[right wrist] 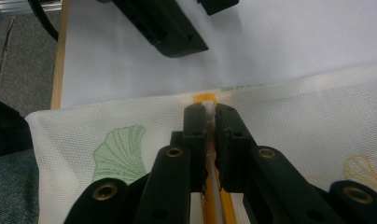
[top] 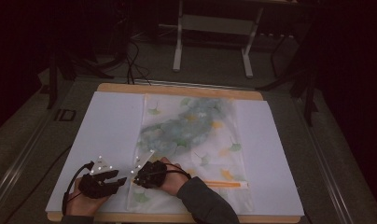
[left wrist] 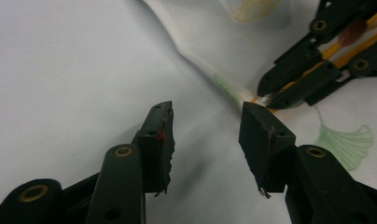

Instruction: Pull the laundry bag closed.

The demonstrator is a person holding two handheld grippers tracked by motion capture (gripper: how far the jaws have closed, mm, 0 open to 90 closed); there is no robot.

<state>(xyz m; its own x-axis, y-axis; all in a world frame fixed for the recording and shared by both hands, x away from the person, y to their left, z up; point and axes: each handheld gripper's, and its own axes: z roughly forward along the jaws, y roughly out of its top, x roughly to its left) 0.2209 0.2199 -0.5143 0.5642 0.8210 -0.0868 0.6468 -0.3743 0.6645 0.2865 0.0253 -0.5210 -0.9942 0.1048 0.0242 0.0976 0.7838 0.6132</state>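
a white mesh bag (top: 191,140) printed with green and yellow leaves is laid flat on a white sheet (top: 107,135) that covers the wooden desk (top: 177,88). bluish contents are seen through the mesh in the bag's far half. an orange zipper strip (top: 226,185) runs along the bag's near end.

the right tool (top: 139,176) is found at the left end of that strip, near the bag's near left corner. in the right gripper view its jaws are drawn together and clamped on the zipper strip (right wrist: 210,105), with the white and orange band passing between the pads. the mesh bag (right wrist: 317,116) is spread to both sides of the jaws there.

the left tool (top: 121,179) is held just beside the right tool, over the white sheet at the bag's left edge. in the left gripper view its jaws are set wide apart with nothing between them, and its right pad is placed close to the bag's edge (left wrist: 210,74). the right tool (left wrist: 270,91) is seen just beyond, pinched on the strip. no contact between the left tool and the bag can be confirmed.
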